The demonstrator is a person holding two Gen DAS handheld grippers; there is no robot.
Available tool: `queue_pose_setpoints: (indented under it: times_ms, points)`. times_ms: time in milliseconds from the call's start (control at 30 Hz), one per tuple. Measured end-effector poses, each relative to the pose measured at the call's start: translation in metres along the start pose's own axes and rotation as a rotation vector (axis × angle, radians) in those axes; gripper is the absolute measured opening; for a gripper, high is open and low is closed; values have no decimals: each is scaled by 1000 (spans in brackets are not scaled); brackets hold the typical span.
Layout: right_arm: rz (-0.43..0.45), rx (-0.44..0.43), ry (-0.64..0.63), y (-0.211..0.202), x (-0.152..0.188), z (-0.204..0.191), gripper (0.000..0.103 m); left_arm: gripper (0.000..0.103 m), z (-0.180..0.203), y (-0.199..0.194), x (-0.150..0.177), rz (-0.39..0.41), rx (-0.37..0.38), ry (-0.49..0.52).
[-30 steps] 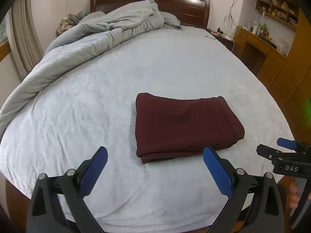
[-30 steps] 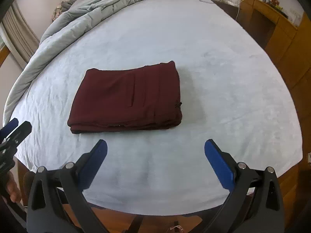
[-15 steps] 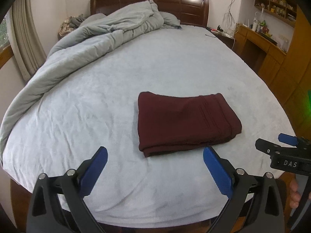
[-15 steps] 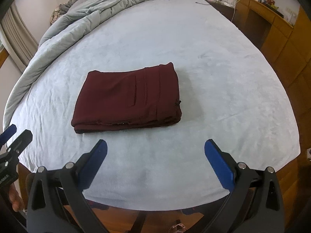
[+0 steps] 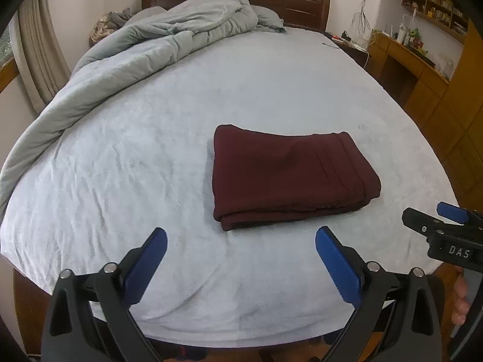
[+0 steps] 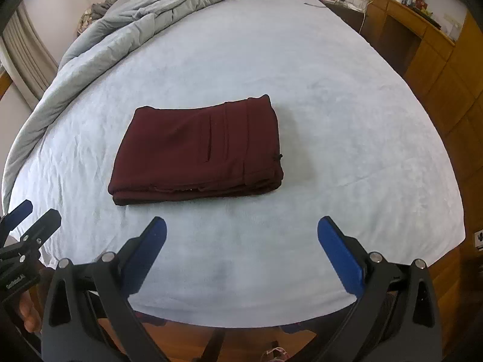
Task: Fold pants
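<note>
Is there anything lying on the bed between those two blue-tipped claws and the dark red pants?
Nothing visible. Only bare bed sheet lies between the open right gripper and the folded pants, and likewise before the open left gripper. The grey duvet is bunched far behind, toward the headboard.

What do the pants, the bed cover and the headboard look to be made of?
Pants: soft matte maroon knit or fleece, probably; thick rounded fold edges, no sheen.
Bed cover: pale blue plush or terry-like cloth; fuzzy nap with fine wrinkles.
Headboard: dark reddish wood, seemingly varnished; carved panels with a slight gloss.
</note>
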State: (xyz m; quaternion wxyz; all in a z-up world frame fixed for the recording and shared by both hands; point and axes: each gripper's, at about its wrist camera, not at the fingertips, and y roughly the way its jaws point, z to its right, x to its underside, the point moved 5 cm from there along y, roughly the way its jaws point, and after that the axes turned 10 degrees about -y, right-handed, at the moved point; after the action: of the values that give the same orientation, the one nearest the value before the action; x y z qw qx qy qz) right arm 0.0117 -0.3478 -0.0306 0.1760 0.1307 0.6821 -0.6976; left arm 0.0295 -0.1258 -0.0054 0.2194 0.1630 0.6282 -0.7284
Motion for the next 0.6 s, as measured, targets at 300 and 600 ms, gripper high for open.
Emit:
queue_pose_setpoints:
  times_ms: [300, 600]
  points:
    - [-6, 10, -7, 4, 0, 2, 100, 99, 3, 2, 0, -9, 4, 2]
    - [-11, 10, -10, 6, 0, 3, 100, 99, 3, 4, 0, -17, 8, 8]
